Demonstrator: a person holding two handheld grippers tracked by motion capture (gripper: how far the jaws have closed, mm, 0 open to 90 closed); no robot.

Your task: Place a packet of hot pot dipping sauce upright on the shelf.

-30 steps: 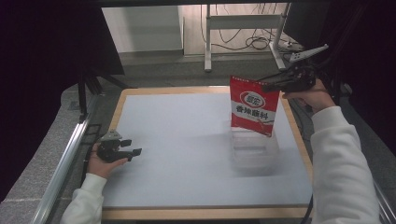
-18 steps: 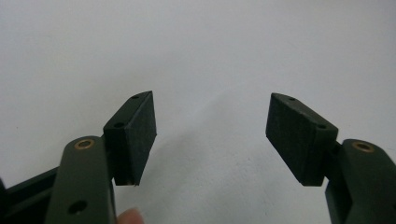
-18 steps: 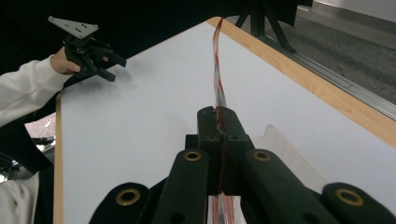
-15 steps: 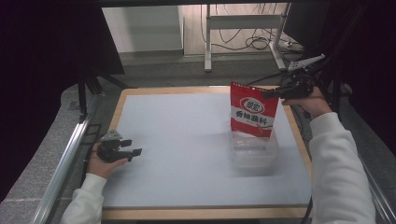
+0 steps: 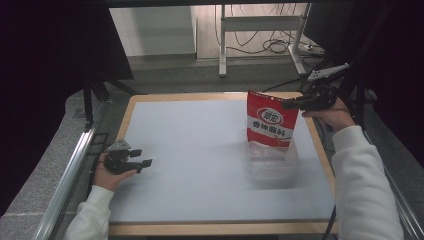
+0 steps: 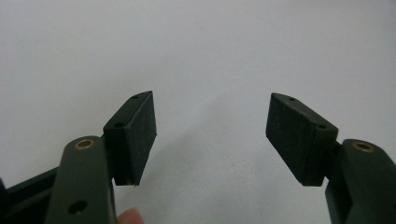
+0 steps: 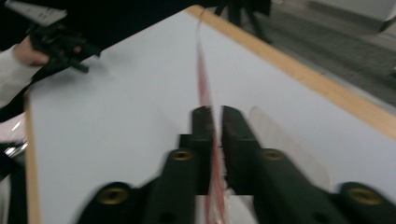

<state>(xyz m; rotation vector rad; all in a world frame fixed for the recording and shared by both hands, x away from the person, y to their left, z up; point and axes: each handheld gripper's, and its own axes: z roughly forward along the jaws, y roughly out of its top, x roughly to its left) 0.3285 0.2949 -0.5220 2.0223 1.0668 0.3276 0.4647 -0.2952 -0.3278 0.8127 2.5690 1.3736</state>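
We see the red snack pouch (image 5: 271, 120) standing upright in the right half of the high view, its bottom inside a clear plastic container (image 5: 272, 160) on the white table mat (image 5: 200, 150). The right gripper (image 5: 292, 104) sits at the pouch's upper right corner, reaching in from the frame's right edge, roughly level. The left gripper (image 5: 145, 157) rests at lower left on the mat, well apart from pouch & container, so the right hand is far nearer.

Key relation: the pouch's long axis runs vertical, and the right gripper meets it side-on at the top edge, so any next move (pull away or re-grip) turns on that top corner.

Right gripper view adds what the high view can't: the pouch (image 7: 205, 93) appears edge-on as a thin red line running up the frame's middle, passing between the two black jaws. The right gripper (image 7: 215, 116) has just been opening its jaws; a slim gap now shows each side of the film, so we judge the pinch released w/ the pouch still between them. The frame is blurred, so contact on one pad can't be ruled out.

Left gripper view: the left gripper (image 6: 210, 130) has its jaws spread wide, nothing between them, bare mat (image 6: 210, 46) beyond.
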